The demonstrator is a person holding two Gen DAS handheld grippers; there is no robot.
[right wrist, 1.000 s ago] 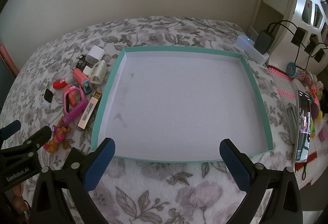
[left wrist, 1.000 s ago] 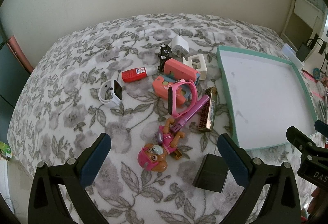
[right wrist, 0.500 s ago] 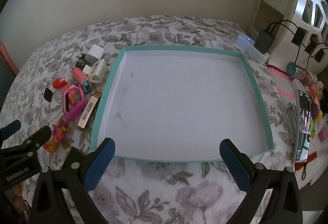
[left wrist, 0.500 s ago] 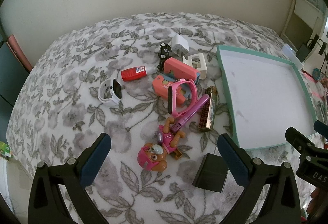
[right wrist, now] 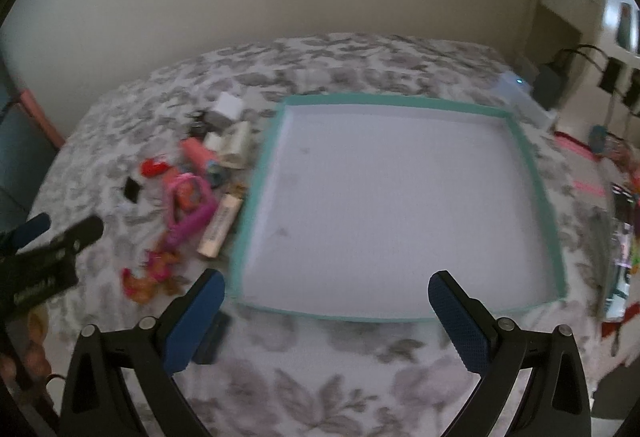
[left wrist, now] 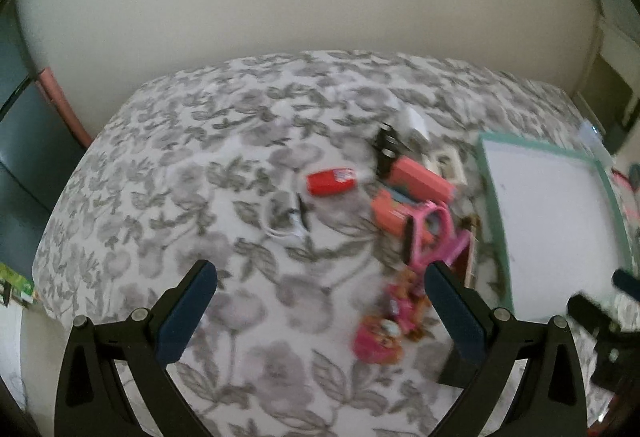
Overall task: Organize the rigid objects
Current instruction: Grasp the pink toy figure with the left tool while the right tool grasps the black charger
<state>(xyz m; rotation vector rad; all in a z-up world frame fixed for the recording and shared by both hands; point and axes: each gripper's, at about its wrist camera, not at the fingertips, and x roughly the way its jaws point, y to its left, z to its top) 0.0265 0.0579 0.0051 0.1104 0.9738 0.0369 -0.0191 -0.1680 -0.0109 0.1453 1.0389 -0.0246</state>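
Shallow teal-rimmed white tray (right wrist: 536,173) sits mid-frame in right wrist view, nothing in it, on grey floral bedspread (left wrist: 224,157). Just left of tray, a blurry cluster: gold-and-cream flat bar (right wrist: 221,224) nearest the rim, pink plastic wristband (right wrist: 188,193), magenta stick (right wrist: 191,223), coral rectangular case (left wrist: 418,177), red small tube (left wrist: 331,181), white watch w/ black face (left wrist: 290,215), white square charger (right wrist: 229,104), black small toy car (left wrist: 386,145). Pink-and-orange puppy figurine (left wrist: 378,333) lies lower, centre-right in left wrist view. Left gripper (left wrist: 320,301) hovers over bare bedspread left of cluster, jaws spread wide, holding nothing. Right gripper (right wrist: 326,313) hangs at tray's near edge, jaws spread too. Both views motion-blurred.
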